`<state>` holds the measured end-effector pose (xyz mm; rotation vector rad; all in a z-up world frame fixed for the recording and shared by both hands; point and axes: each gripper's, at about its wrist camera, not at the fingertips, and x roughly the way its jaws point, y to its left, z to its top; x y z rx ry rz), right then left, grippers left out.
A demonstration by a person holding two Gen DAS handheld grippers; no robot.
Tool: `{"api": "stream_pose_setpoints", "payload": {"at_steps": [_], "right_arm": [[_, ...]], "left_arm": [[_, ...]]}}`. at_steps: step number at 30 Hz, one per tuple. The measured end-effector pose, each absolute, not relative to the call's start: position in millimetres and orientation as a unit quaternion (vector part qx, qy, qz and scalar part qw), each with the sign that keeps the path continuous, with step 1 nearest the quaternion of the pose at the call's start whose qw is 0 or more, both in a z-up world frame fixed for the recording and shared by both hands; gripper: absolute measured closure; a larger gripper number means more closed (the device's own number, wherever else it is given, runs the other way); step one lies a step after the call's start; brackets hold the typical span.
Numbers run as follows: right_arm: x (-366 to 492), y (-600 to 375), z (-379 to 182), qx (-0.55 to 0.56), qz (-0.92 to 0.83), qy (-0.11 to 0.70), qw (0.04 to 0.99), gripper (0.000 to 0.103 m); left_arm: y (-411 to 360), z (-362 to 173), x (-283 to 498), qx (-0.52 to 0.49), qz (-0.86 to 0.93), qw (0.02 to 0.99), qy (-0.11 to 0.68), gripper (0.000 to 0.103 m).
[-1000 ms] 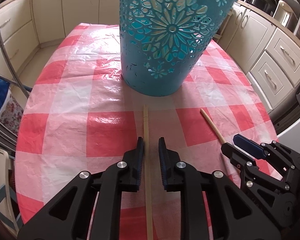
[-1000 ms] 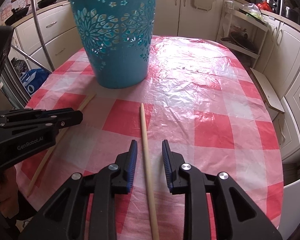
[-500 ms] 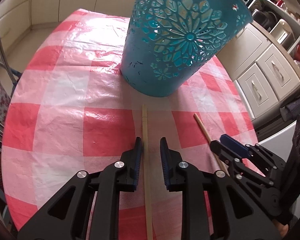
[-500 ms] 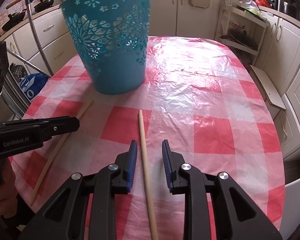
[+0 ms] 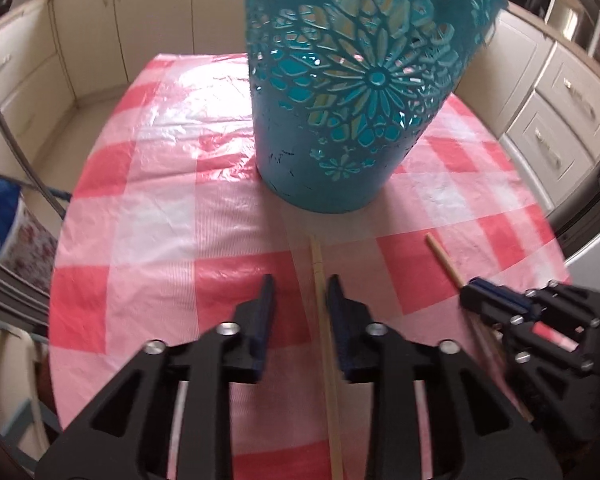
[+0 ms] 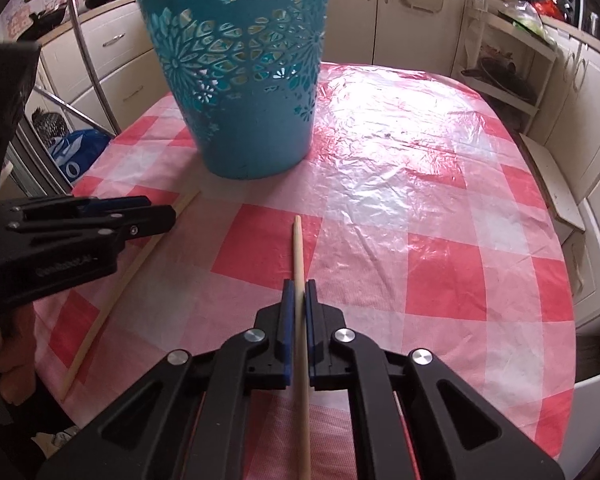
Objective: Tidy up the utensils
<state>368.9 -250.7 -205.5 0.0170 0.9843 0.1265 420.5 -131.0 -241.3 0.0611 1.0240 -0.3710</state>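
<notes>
Two pale wooden chopsticks [image 6: 299, 264] [image 6: 112, 292] flat on the checked cloth, well apart, before an upright teal cutout bin [image 6: 240, 80]

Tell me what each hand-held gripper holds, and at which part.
Right hand-held gripper: round chopstick, clamped partway along its shaft. Left hand-held gripper: nothing; flat chopstick lies ungripped between its jaws.

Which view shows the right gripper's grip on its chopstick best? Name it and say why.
The right wrist view: the right gripper is centred there, its blue pads shut on the chopstick that runs between them. The left wrist view shows that gripper only side-on at the right edge, with the chopstick poking out in front.
</notes>
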Motion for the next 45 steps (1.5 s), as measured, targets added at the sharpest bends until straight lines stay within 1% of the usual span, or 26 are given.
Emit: {"api": "stream_pose_setpoints", "payload": {"at_steps": [1, 2, 8, 9, 10, 11, 20, 29, 31, 38, 45], "right_arm": [[369.2, -253.0, -205.4, 0.014, 0.06, 0.473, 0.879, 0.097], [369.9, -253.4, -205.3, 0.015, 0.059, 0.473, 0.879, 0.097], [367.5, -247.7, -205.7, -0.01, 0.056, 0.468, 0.882, 0.097], [367.2, -247.2, -205.7, -0.011, 0.056, 0.468, 0.882, 0.097], [367.1, -247.7, -205.7, -0.009, 0.056, 0.468, 0.882, 0.097], [367.5, -249.4, -205.6, -0.002, 0.055, 0.469, 0.882, 0.097], [366.2, -272.5, -195.9, 0.064, 0.025, 0.443, 0.894, 0.097], [368.9, -253.7, -207.4, 0.033, 0.025, 0.463, 0.886, 0.097], [367.9, -248.7, -207.7, 0.013, 0.022, 0.459, 0.888, 0.097], [368.5, -249.2, -207.3, 0.007, 0.025, 0.457, 0.889, 0.097], [368.4, -261.9, -206.4, 0.05, 0.033, 0.461, 0.885, 0.097]], "left_arm": [[-131.4, -241.5, 421.2, 0.032, -0.178, 0.855, 0.487, 0.088], [-132.7, -241.8, 421.2, 0.035, -0.179, 0.855, 0.486, 0.088], [-147.9, -243.0, 413.3, 0.082, -0.174, 0.861, 0.472, 0.089], [-151.0, -243.1, 411.2, 0.087, -0.175, 0.862, 0.468, 0.091], [-153.4, -243.1, 409.9, 0.088, -0.179, 0.861, 0.467, 0.098], [-155.2, -242.7, 408.8, 0.087, -0.182, 0.861, 0.467, 0.098], [-153.5, -228.2, 401.9, 0.048, -0.213, 0.859, 0.464, 0.098], [-151.2, -221.0, 399.2, 0.033, -0.223, 0.86, 0.458, 0.098], [-150.6, -220.0, 398.9, 0.031, -0.225, 0.86, 0.457, 0.098], [-152.6, -218.5, 397.5, 0.028, -0.23, 0.86, 0.455, 0.098], [-156.7, -214.2, 392.9, 0.028, -0.24, 0.861, 0.448, 0.098]]}}
